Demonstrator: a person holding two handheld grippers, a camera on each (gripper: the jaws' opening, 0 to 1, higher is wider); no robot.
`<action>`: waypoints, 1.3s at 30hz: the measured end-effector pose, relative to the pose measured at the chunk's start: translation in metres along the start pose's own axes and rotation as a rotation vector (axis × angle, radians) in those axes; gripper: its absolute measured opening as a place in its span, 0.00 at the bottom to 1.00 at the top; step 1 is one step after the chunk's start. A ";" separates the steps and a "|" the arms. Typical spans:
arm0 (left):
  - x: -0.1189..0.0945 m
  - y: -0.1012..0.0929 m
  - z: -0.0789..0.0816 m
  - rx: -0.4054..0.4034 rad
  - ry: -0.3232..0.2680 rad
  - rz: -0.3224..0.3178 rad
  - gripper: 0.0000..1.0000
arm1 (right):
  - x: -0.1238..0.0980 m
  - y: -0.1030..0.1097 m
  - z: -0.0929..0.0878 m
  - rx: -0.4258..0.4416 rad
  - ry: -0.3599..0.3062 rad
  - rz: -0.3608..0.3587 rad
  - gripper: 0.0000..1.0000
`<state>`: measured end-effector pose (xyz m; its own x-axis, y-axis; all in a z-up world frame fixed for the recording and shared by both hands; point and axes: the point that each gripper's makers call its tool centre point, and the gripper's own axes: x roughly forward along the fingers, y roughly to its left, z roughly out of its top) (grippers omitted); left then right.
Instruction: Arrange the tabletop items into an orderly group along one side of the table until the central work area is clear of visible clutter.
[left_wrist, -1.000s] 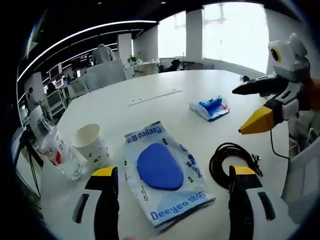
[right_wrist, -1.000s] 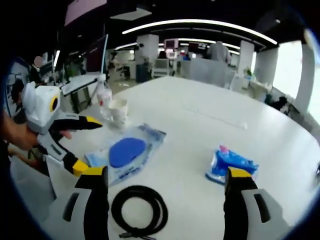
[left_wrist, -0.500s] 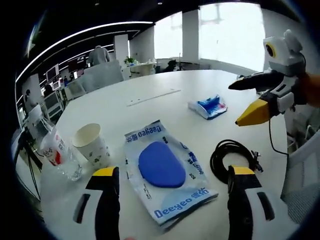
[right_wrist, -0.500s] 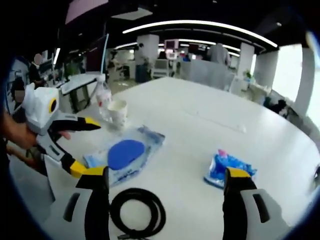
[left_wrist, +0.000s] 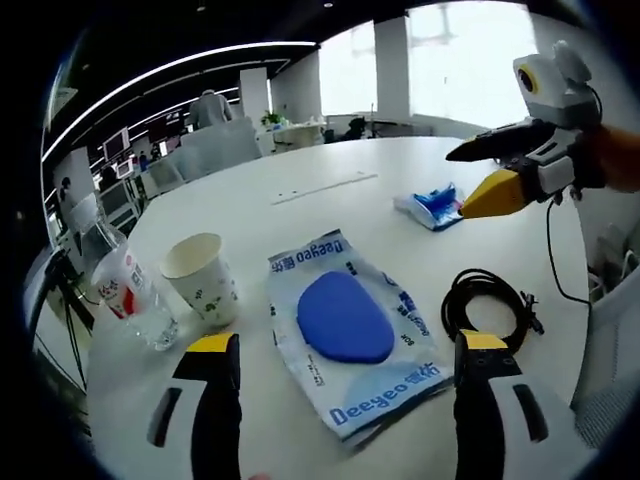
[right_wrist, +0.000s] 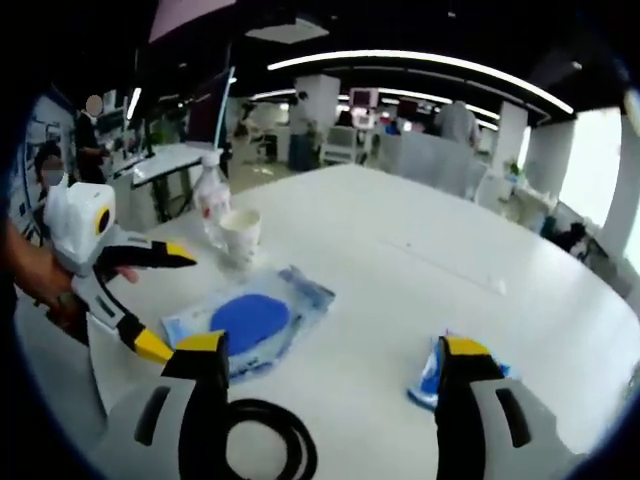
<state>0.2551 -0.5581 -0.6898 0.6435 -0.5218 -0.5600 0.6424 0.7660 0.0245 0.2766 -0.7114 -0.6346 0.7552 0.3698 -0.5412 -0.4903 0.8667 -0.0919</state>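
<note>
On the white table lies a blue-and-white Deeyeo pack, just ahead of my open left gripper. To its left stand a paper cup and a clear bottle; a black cable coil lies to its right. Farther off, a small blue packet sits beneath my open right gripper. In the right gripper view, that gripper holds nothing, and the blue packet is partly hidden behind its right jaw. The pack, cup, bottle, cable and left gripper lie to the left.
A thin white strip lies on the far part of the table. A person's hand holds the left gripper. Office desks, chairs and people stand beyond the table's far edge, with bright windows behind.
The right gripper has moved forward over the small blue packet, which now sits at its right jaw. The left gripper view has shifted slightly. Nothing was grasped.
</note>
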 end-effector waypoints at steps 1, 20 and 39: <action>0.000 0.002 -0.001 0.000 0.000 0.007 0.88 | 0.003 0.001 0.000 -0.011 0.002 0.012 0.81; -0.010 0.024 -0.019 -0.080 0.019 0.091 0.86 | 0.032 -0.002 0.017 -0.134 0.022 0.116 0.66; -0.005 0.022 -0.043 -0.113 0.064 0.093 0.84 | 0.061 0.012 0.000 -0.140 0.080 0.191 0.55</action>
<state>0.2479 -0.5228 -0.7226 0.6677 -0.4247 -0.6114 0.5282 0.8490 -0.0129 0.3169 -0.6783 -0.6691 0.6093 0.4900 -0.6234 -0.6805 0.7268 -0.0938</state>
